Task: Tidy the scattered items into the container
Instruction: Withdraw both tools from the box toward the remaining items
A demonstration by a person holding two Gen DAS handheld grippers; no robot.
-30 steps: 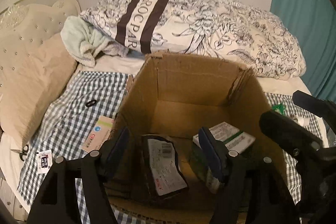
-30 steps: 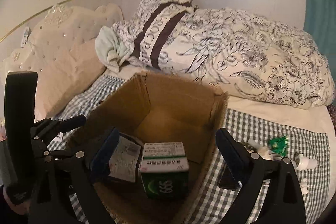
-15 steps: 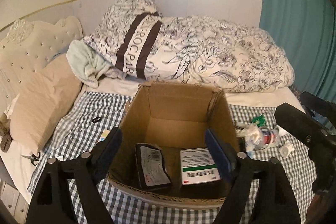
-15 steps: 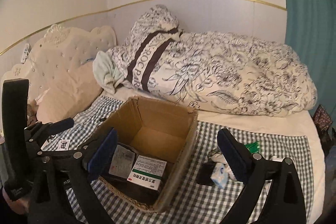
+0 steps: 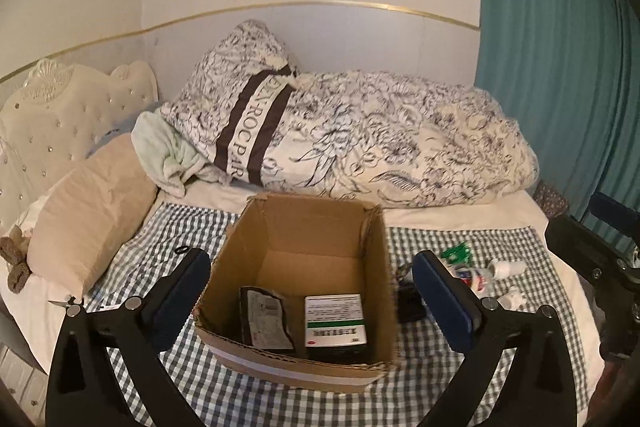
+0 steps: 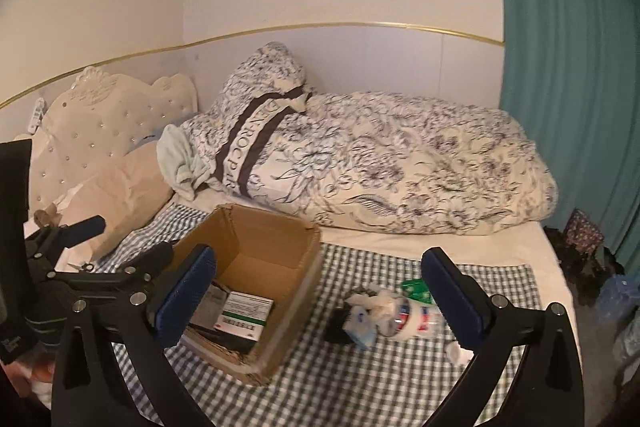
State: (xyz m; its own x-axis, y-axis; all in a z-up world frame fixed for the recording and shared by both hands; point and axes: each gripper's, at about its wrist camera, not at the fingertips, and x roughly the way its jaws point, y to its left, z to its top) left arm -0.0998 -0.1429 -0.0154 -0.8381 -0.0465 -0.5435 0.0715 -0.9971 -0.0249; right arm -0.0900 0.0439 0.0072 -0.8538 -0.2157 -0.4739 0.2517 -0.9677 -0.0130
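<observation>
Left gripper [image 5: 311, 301]: jaws wide apart, just been opening, gripping nothing; the cardboard box [image 5: 280, 235] sits on the bed's checked cloth [image 5: 460, 379] between and below them. In it lie a dark pouch [image 5: 264, 319] and a green-and-white carton [image 5: 335, 317]. Right gripper [image 6: 318, 301]: jaws also spread, just opened further, empty; between and below them loose items [image 6: 384, 315] lie on the cloth, box at the left jaw

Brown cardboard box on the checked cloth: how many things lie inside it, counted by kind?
Black flat pouch with a white label: 1
White-and-green rectangular paper carton: 1
Total: 2
</observation>
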